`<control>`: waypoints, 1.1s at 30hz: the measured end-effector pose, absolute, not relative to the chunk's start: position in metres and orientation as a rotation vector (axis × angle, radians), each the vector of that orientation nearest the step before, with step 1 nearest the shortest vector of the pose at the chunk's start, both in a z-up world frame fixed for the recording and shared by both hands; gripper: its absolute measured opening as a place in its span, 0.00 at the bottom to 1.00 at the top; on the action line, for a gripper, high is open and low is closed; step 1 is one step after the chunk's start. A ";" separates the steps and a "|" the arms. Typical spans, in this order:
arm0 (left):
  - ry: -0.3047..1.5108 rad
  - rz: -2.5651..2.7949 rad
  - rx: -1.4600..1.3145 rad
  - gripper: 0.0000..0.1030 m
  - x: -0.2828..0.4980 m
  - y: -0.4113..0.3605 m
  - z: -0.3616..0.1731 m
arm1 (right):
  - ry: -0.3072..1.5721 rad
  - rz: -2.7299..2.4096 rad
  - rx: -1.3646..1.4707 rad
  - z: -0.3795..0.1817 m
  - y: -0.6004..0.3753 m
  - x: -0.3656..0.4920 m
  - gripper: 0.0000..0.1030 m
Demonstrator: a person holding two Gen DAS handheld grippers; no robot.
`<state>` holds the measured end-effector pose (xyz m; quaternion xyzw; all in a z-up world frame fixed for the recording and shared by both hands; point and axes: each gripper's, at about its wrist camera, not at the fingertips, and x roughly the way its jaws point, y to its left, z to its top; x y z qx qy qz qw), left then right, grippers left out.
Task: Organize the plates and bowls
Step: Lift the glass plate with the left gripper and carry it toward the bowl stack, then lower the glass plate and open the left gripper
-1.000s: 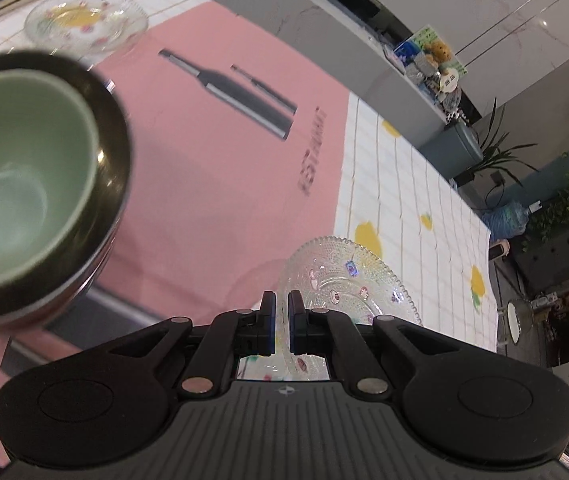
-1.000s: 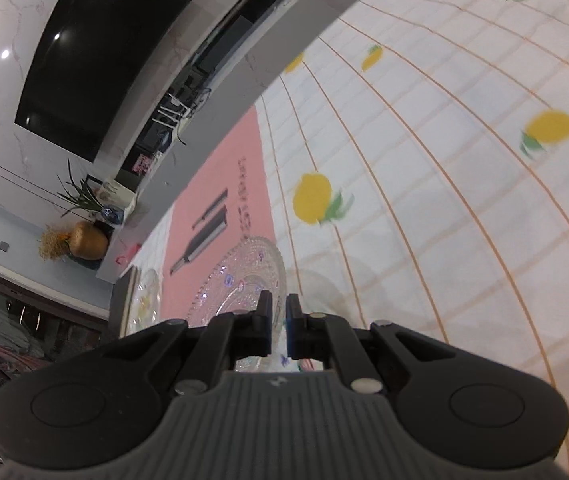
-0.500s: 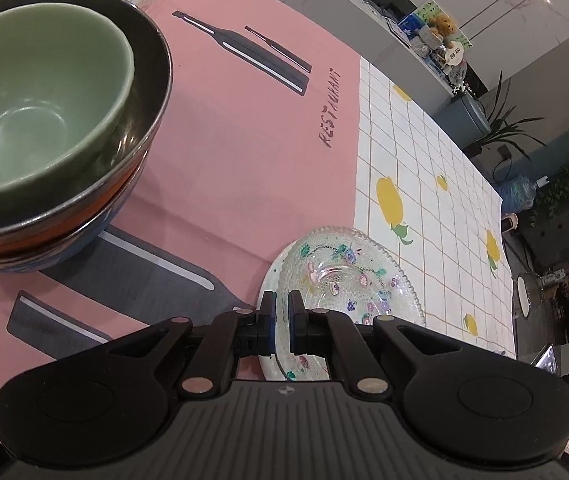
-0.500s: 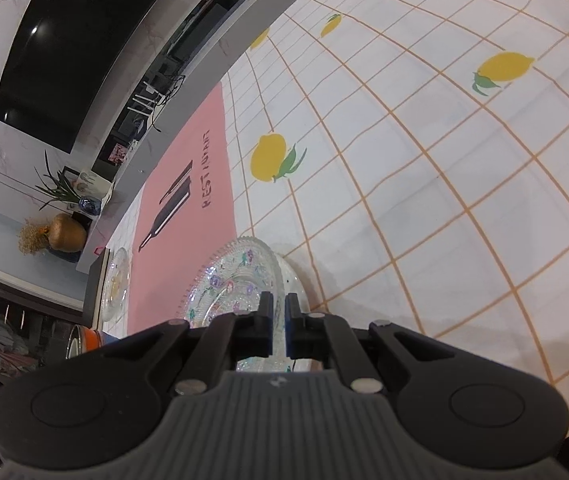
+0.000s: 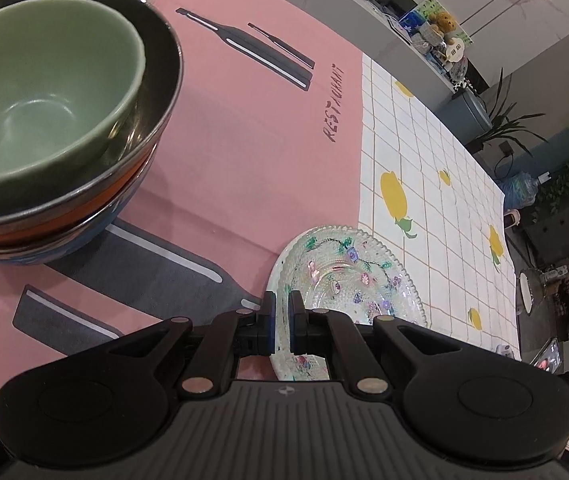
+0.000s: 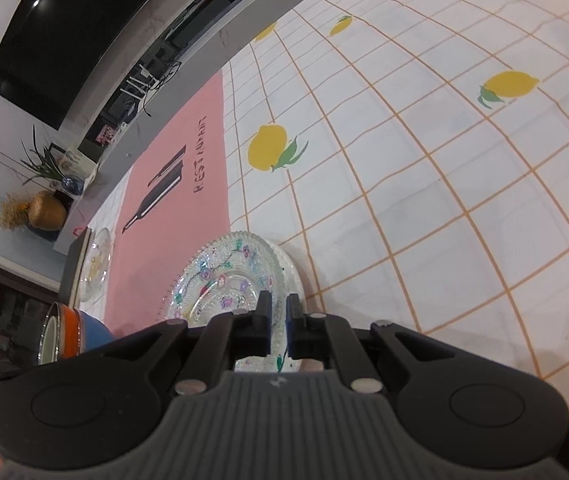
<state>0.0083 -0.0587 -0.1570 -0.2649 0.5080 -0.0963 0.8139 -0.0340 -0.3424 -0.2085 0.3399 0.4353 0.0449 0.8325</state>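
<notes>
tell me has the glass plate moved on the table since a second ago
Cannot tell. Both cameras shifted, and the flowered glass plate straddles the pink mat's edge by the lemon print then and now.

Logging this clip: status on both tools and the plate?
Left tool and right tool shut on glass plate. Plate beside bowl stack. Nothing in the way.

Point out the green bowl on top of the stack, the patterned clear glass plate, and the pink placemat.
Green ceramic bowl (image 5: 40, 92), left wrist view, inner wall.
Patterned clear glass plate (image 6: 224, 276), right wrist view, centre.
Pink printed placemat (image 5: 244, 152), left wrist view, bare middle.
</notes>
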 end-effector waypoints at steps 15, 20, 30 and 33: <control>1.097 -0.192 -0.502 0.06 0.009 -0.064 -0.156 | 0.951 0.058 0.495 -0.193 -0.319 -0.030 0.06; 1.092 -0.196 -0.486 0.06 0.008 -0.065 -0.154 | 0.951 0.039 0.436 -0.192 -0.316 -0.029 0.05; 1.090 -0.179 -0.423 0.15 0.007 -0.070 -0.150 | 0.965 0.025 0.398 -0.191 -0.312 -0.028 0.14; 1.091 -0.172 -0.405 0.17 0.007 -0.071 -0.149 | 0.962 0.011 0.400 -0.190 -0.313 -0.028 0.20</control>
